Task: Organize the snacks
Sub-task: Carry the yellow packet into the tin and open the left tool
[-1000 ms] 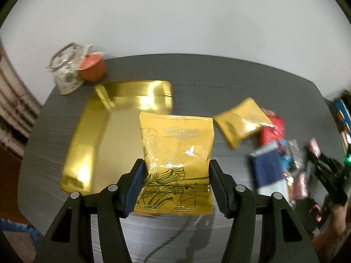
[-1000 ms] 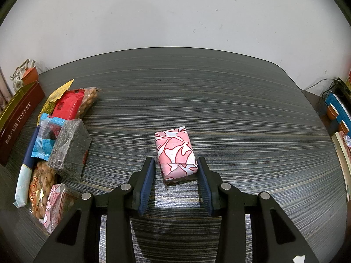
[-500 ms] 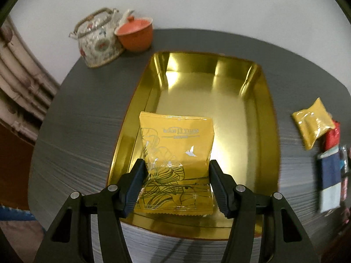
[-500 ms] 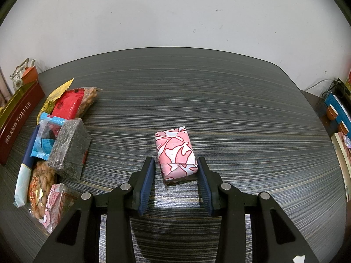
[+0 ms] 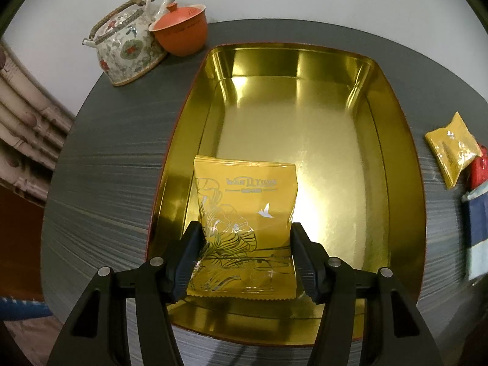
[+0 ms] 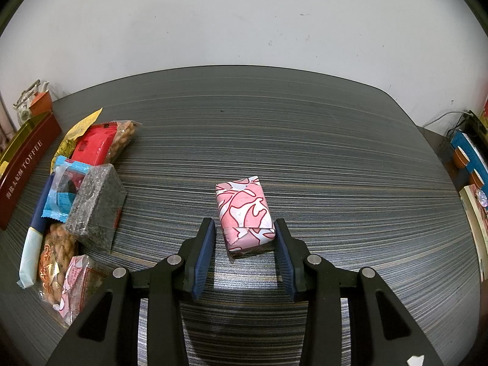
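My left gripper [image 5: 245, 244] is shut on a yellow snack packet [image 5: 245, 219] and holds it over the near end of the gold tin tray [image 5: 393, 140]. The tray's inside is bare. My right gripper [image 6: 244, 244] is open, its fingers on either side of a pink and white wrapped snack [image 6: 244, 213] that lies on the dark table; the right pad looks close to it, the left one apart. A pile of other snacks [image 6: 88, 189] lies at the left in the right wrist view, next to the tray's red side [image 6: 27, 164].
A floral teapot [image 5: 128, 45] and an orange cup [image 5: 181, 30] stand behind the tray at the left. A second yellow packet [image 5: 454, 149] and a red one [image 5: 480, 167] lie right of the tray. Books and cables [image 6: 469, 152] sit beyond the table's right edge.
My left gripper has carried the yellow packet left, from beside the tray to over its near end. My right gripper and the pink snack have not moved.
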{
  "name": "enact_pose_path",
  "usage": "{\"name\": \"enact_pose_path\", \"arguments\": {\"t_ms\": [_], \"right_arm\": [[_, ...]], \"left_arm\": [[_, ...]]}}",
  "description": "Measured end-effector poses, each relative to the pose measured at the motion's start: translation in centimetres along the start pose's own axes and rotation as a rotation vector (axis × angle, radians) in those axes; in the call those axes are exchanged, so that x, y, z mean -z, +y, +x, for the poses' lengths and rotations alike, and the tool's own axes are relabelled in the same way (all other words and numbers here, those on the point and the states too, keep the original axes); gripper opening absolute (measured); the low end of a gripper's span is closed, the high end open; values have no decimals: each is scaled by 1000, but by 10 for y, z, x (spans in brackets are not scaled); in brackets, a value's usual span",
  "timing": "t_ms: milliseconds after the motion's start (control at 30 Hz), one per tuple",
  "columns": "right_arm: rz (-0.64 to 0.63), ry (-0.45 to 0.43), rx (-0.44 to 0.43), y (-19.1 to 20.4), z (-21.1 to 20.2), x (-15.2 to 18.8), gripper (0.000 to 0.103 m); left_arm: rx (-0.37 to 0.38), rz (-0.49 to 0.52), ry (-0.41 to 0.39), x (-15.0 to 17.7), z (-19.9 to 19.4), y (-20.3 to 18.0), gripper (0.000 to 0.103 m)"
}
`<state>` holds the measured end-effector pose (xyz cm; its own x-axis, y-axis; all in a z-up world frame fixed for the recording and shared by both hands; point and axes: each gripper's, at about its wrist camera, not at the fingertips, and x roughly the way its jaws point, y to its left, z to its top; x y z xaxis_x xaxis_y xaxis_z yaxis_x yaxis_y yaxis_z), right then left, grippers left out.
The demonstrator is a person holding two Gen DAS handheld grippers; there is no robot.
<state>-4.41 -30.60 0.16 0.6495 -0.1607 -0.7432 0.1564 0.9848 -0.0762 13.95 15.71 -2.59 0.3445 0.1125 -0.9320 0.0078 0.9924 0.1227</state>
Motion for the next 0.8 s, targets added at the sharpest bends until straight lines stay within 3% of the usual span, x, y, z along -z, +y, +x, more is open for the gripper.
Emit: {"name": "enact_pose_path", "arguments": {"t_ms": [633,800], "right_arm": [[-1,-2,1,1,1,0,37],[2,-1,3,0,1,1,38]], "left_arm": [[29,-24,31,4,14,9,61],[37,-31,16,4,11,13,69]]}}
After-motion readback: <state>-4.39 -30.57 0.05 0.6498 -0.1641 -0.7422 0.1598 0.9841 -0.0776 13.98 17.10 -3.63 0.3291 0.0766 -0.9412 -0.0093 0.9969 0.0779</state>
